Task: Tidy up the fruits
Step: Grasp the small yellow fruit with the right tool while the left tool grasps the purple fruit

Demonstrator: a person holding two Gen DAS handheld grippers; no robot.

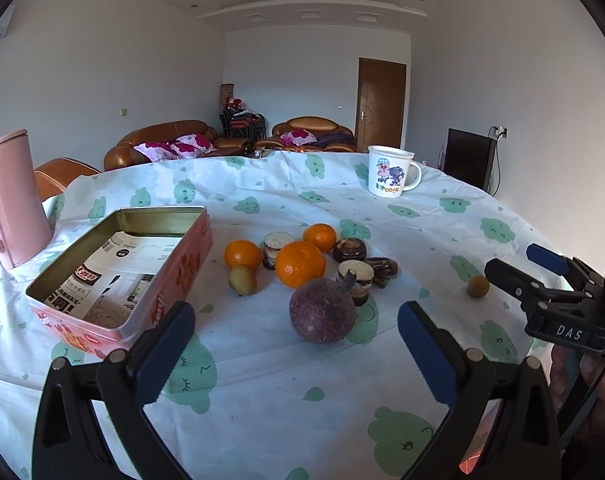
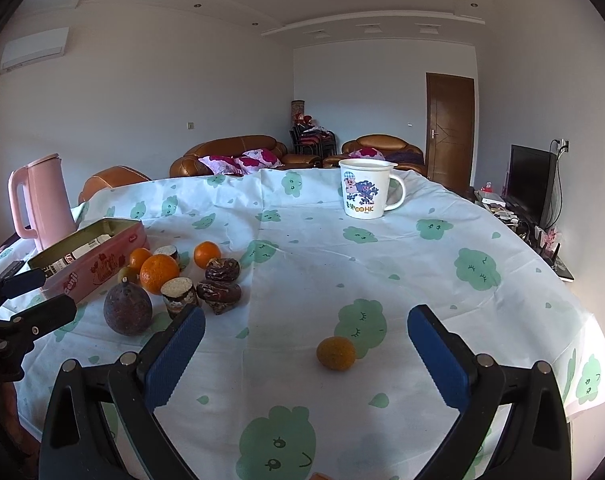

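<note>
White cloth with green cloud faces [image 2: 302, 236] is spread over the whole round table, and everything sits on it. Biggest item is the pink rectangular tin box [image 1: 118, 276], lid off, paper lining seen inside, left of the fruit pile; a pink plastic jug [image 1: 12, 200] is stood behind it. A white cartoon mug [image 2: 366, 192] is parked upright at the far side, well apart from the rest.

The left gripper [image 1: 296, 344] is held low and level over the cloth, blue-padded fingers [image 1: 166, 352] spread wide with nothing between them, aimed at the dark purple round fruit [image 1: 322, 312] just ahead. Behind that, a large orange [image 1: 300, 264] is flanked by two smaller oranges [image 1: 242, 254], with a pale yellow-green small fruit [image 1: 242, 280] close to the tin. Brown chocolate-coated cakes [image 1: 356, 276] are clustered right of the oranges.

The right gripper [image 2: 306, 356] is likewise held level, fingers [image 2: 438, 360] wide apart, empty. A small lone orange-yellow fruit [image 2: 335, 353] is lying between them, untouched, well apart from the pile.
</note>
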